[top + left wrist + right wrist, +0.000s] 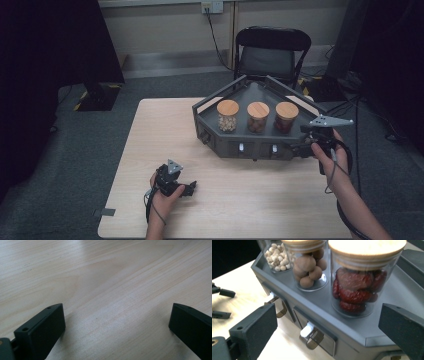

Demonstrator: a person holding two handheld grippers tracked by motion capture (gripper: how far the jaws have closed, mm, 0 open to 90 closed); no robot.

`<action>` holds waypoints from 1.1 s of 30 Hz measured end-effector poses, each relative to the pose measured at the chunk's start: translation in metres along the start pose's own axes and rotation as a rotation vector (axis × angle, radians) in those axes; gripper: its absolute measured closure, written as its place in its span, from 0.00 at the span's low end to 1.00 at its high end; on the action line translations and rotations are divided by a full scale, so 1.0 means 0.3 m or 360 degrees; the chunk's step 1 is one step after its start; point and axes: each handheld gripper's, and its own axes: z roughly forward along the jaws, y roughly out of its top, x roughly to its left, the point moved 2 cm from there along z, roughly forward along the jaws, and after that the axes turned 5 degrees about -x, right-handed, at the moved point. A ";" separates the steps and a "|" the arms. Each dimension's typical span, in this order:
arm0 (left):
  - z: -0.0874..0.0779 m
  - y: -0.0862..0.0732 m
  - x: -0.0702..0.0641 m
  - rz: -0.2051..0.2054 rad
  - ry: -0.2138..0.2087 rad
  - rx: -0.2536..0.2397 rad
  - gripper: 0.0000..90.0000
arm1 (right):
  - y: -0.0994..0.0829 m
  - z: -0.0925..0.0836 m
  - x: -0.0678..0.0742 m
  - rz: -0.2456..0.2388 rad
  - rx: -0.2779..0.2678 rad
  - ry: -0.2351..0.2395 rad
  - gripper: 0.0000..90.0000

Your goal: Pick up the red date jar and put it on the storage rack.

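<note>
Jaws of the right hand-held gripper are spread wide before the jar of red dates on the grey tray; the left hand-held gripper is held open over the bare counter.

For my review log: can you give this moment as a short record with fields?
Surface: wooden table
Tray: grey tray holding three cork-lidded jars
Jars: pale beans jar, brown balls jar, red dates jar
Left gripper: open, low over bare table
Right gripper: open, facing the tray's front by the dates jar
</note>
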 end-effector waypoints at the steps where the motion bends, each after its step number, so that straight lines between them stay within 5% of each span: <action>1: 0.000 0.000 0.000 0.0000 0.0000 0.0000 0.00 | -0.002 -0.003 0.003 -0.0005 0.0002 0.0003 0.01; 33: 0.000 0.000 0.000 0.0001 0.0000 0.0000 0.00 | -0.126 -0.057 0.029 -0.0007 0.0011 0.0063 0.01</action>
